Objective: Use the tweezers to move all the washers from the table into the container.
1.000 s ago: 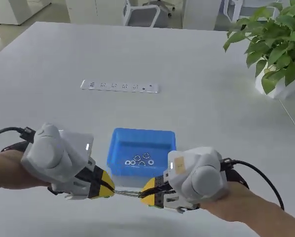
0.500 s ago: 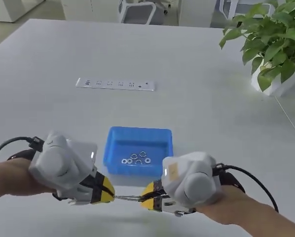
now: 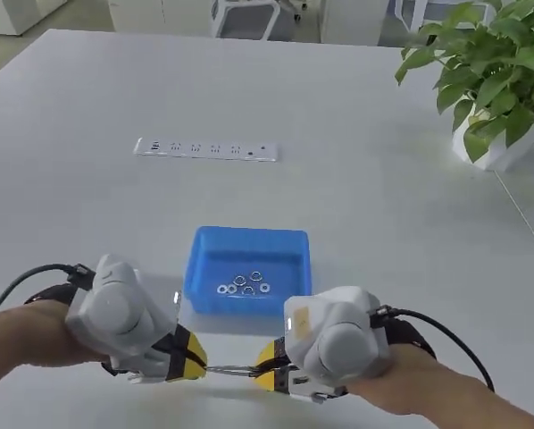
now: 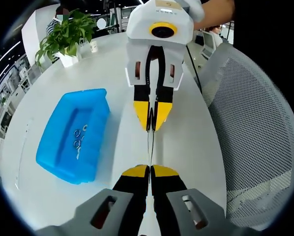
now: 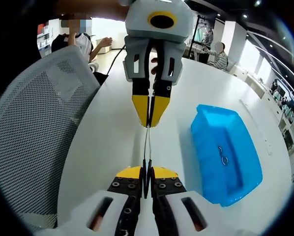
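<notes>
Apparent handover: left gripper (image 3: 199, 364) and right gripper (image 3: 263, 366) both pinch the tweezers (image 3: 231, 369) near the container (image 3: 204, 259) of washers (image 3: 243, 286); one must release next.

Left tongs (image 3: 194, 360) and right tongs (image 3: 267, 366): rounded pale grey shells (image 3: 115, 308), black jaws tipped yellow, black cables (image 3: 35, 271) behind. A tan sticker (image 3: 300, 324) marks the right shell; small screws (image 5: 116, 184) dot its jaws.

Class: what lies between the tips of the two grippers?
The tweezers, clamped at one end by the left gripper and at the other by the right gripper; both gripper views show this.
</notes>
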{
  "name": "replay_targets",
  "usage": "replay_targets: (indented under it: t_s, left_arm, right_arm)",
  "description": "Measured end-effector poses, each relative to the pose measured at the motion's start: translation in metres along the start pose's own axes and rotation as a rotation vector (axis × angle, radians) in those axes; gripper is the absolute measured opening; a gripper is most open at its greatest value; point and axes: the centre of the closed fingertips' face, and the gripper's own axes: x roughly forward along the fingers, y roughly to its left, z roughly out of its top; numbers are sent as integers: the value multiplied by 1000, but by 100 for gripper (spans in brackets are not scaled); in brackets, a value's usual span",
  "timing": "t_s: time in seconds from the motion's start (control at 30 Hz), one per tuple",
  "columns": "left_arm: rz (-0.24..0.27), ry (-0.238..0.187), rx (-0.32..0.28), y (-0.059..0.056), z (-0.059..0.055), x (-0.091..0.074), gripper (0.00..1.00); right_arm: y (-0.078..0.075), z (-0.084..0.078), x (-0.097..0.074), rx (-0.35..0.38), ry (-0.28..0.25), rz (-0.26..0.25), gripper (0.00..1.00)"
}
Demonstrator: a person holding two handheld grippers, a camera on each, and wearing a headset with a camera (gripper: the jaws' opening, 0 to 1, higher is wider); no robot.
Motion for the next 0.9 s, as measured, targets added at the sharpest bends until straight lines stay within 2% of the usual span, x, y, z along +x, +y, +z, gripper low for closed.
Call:
replay_targets:
  t_s: [0.6,0.9]
  left_arm:
    - [-18,13,-34,-2,-9,13,5]
    - [-2,15,-45,4,-10,15,5]
  right_arm:
    - [2,-10,9,-1,38,12,9]
    - [-4,-13,11,1,47,2,10]
